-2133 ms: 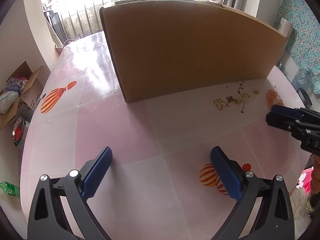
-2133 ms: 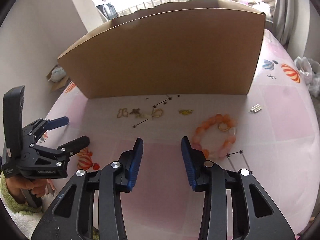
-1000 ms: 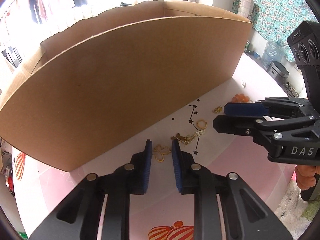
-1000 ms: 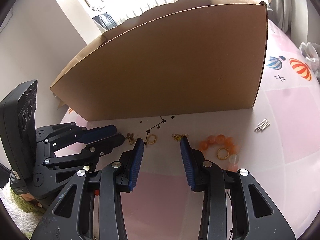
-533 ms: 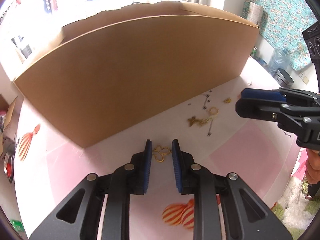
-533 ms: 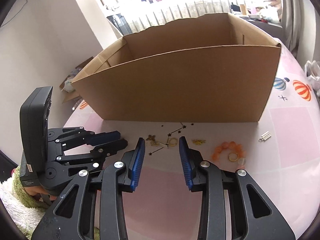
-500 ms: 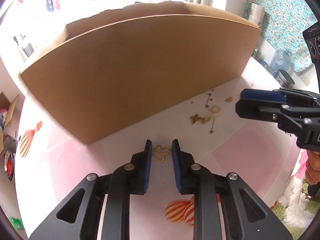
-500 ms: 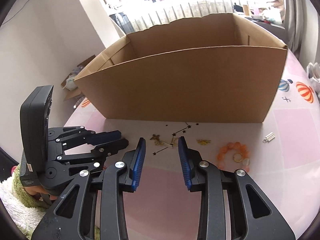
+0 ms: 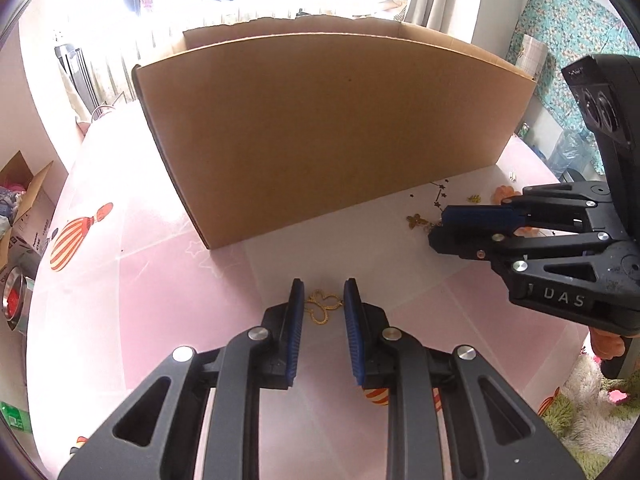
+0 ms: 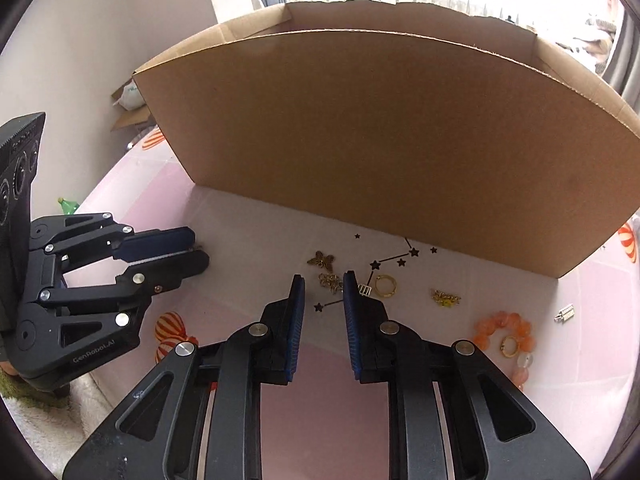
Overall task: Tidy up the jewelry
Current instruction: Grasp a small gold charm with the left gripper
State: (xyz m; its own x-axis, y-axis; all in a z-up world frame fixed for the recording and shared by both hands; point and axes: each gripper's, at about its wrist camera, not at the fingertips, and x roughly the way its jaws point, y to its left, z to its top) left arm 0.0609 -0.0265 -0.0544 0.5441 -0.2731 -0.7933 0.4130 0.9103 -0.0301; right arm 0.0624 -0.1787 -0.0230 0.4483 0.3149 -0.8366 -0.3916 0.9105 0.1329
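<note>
A cardboard box (image 10: 380,152) stands on the bench (image 10: 256,248) and fills the upper middle of the right wrist view. In front of its wall lie a butterfly charm (image 10: 321,260), a ring (image 10: 385,285) to its right, and a bead bracelet (image 10: 505,334) at lower right. The left claw (image 10: 188,249) is at middle left. In the left wrist view, a pendant (image 9: 322,306) sits between the fingers at lower centre.

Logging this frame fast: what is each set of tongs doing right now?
Left tongs: shut on the gold butterfly-shaped pendant.
Right tongs: open, holding nothing, over the small gold chain.
</note>
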